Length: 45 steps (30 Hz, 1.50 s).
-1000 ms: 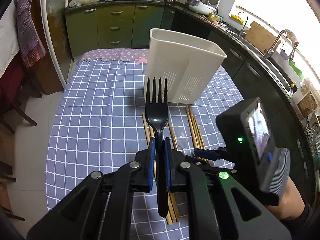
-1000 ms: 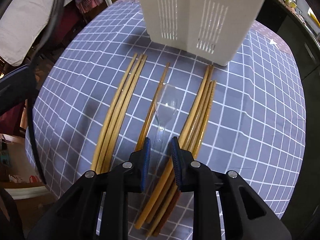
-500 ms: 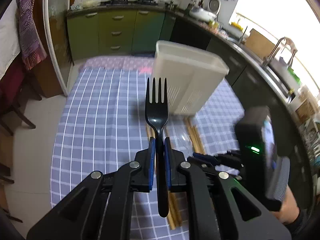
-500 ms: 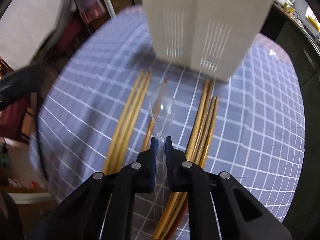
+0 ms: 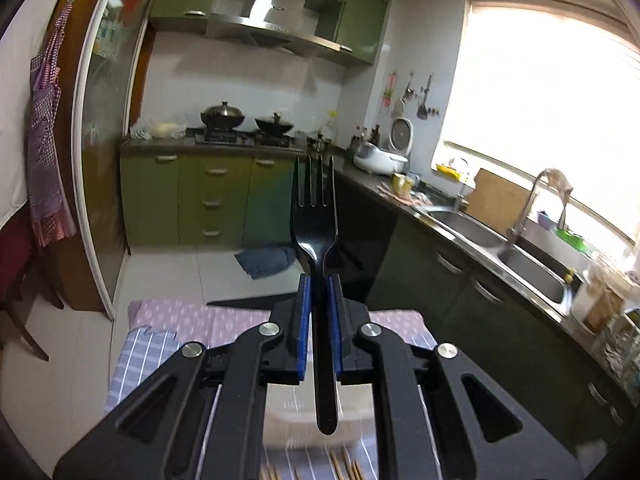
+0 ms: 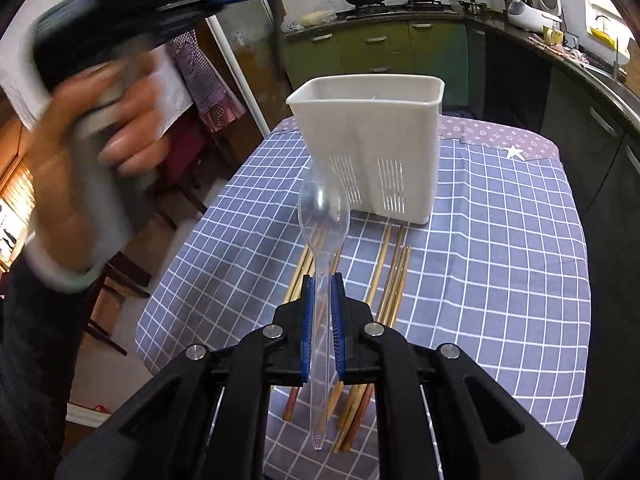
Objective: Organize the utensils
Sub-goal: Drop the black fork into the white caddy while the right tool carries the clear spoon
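The left gripper (image 5: pixel 319 328) is clamped on the handle of a black plastic fork (image 5: pixel 316 232), tines pointing up and forward. The handle end hangs below the blue pads, above the blurred rim of the white slotted plastic utensil holder (image 5: pixel 296 416). In the right wrist view the left hand (image 6: pixel 80 152) and its gripper appear raised high at the upper left, well above the tabletop (image 6: pixel 500 240), which is covered with a blue checked cloth.

The right gripper (image 6: pixel 321 328) is clamped on the stem of a clear plastic spoon (image 6: pixel 323 216), bowl forward and pointing towards the holder (image 6: pixel 372 140). The spoon is held clear of the cloth. Several wooden chopsticks (image 6: pixel 394 268) lie on the tabletop in loose groups just in front of the holder, apart from it.

Step in hand: transfer of both picked utensils to the holder. The fork appears closer to insertion, since its handle end is nearly over the holder opening.

Next move, as judged:
- Bring the fork handle over one compartment, lower it, then release.
- Tilt the spoon handle-down before bringing it over the rim.
- Keep the two grippers apart over the narrow opening.
- The chopsticks remain to be collected.
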Each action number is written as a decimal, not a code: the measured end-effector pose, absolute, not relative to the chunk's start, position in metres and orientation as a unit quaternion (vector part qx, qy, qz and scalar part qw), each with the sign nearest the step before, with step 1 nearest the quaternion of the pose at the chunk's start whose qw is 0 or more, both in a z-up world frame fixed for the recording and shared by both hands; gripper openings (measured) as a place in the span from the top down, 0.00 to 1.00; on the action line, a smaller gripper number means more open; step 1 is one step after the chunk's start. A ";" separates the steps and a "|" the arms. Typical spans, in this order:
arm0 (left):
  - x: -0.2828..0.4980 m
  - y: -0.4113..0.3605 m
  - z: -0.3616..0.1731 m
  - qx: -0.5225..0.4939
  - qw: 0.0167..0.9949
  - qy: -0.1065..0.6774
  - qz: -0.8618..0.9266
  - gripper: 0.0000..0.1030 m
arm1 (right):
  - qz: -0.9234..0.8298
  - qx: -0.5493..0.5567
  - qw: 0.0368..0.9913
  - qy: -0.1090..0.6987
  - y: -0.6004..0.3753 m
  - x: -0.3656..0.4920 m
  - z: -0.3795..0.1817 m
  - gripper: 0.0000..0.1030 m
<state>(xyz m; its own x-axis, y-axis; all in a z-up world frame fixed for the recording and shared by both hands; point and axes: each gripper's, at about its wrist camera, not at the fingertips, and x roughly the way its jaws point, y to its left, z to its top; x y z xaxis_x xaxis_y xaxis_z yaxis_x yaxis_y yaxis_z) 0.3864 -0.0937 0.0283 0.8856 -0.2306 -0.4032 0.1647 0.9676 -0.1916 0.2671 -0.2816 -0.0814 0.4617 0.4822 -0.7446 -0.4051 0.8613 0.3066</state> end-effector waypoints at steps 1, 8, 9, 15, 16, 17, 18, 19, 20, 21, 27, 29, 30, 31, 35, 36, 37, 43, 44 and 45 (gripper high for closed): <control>0.394 -0.096 0.023 -0.074 0.970 0.212 -0.093 0.91 | 0.260 0.046 0.855 0.447 -0.286 0.266 -0.081 0.91; 0.411 -0.112 -0.013 -0.038 0.972 0.220 -0.078 0.91 | 0.250 0.064 0.860 0.441 -0.308 0.271 -0.075 0.91; 0.411 -0.113 -0.019 -0.035 0.970 0.229 -0.079 0.91 | 0.248 0.068 0.861 0.439 -0.309 0.276 -0.072 0.91; 0.396 -0.099 -0.026 -0.033 0.958 0.269 -0.092 0.77 | 0.240 0.068 0.871 0.423 -0.305 0.296 -0.046 0.91; 0.393 -0.096 -0.025 -0.032 0.957 0.273 -0.094 0.75 | 0.237 0.067 0.875 0.416 -0.303 0.301 -0.037 0.91; 0.390 -0.093 -0.023 -0.031 0.956 0.275 -0.096 0.74 | 0.233 0.068 0.880 0.408 -0.301 0.306 -0.028 0.91; 0.384 -0.089 -0.020 -0.032 0.955 0.278 -0.097 0.74 | 0.230 0.070 0.885 0.399 -0.301 0.310 -0.019 0.91; 0.380 -0.085 -0.017 -0.034 0.955 0.278 -0.097 0.74 | 0.223 0.073 0.892 0.386 -0.301 0.316 -0.008 0.91; 0.374 -0.080 -0.013 -0.039 0.955 0.277 -0.098 0.74 | 0.213 0.075 0.902 0.368 -0.300 0.323 0.003 0.91; 0.367 -0.075 -0.007 -0.046 0.956 0.274 -0.099 0.74 | 0.206 0.075 0.908 0.356 -0.299 0.327 0.011 0.91; 0.328 -0.051 0.007 -0.055 0.956 0.269 -0.104 0.68 | 0.156 0.109 0.950 0.247 -0.288 0.381 0.054 0.91; 0.319 -0.046 0.007 -0.057 0.954 0.274 -0.109 0.68 | 0.134 0.103 0.960 0.221 -0.283 0.396 0.058 0.91; 0.313 -0.044 0.006 -0.055 0.953 0.277 -0.111 0.68 | 0.120 0.090 0.967 0.206 -0.278 0.404 0.059 0.91; 0.306 -0.044 0.005 -0.052 0.952 0.279 -0.115 0.68 | 0.109 0.080 0.970 0.201 -0.273 0.413 0.056 0.91; 0.289 -0.042 0.000 -0.038 0.950 0.282 -0.126 0.68 | 0.107 0.080 0.966 0.222 -0.264 0.433 0.038 0.91; 0.288 -0.043 -0.001 -0.035 0.950 0.283 -0.129 0.68 | 0.108 0.077 0.966 0.223 -0.263 0.433 0.034 0.91; 0.285 -0.044 -0.003 -0.032 0.949 0.285 -0.133 0.68 | 0.109 0.072 0.966 0.225 -0.263 0.431 0.029 0.91; 0.281 -0.053 -0.020 -0.026 0.938 0.318 -0.134 0.68 | 0.116 0.057 0.964 0.234 -0.277 0.403 0.006 0.91; 0.281 -0.053 -0.022 -0.026 0.937 0.323 -0.132 0.68 | 0.119 0.051 0.963 0.237 -0.279 0.393 0.000 0.91; 0.281 -0.054 -0.026 -0.029 0.934 0.332 -0.132 0.68 | 0.122 0.039 0.961 0.247 -0.278 0.388 -0.004 0.91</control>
<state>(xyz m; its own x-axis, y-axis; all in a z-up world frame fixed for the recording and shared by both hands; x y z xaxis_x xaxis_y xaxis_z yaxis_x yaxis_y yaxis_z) 0.2809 -0.0535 -0.0256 0.7446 -0.2649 -0.6127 0.2264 0.9637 -0.1415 0.3883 -0.2778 -0.0038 0.8486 0.2532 -0.4645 -0.2148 0.9673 0.1349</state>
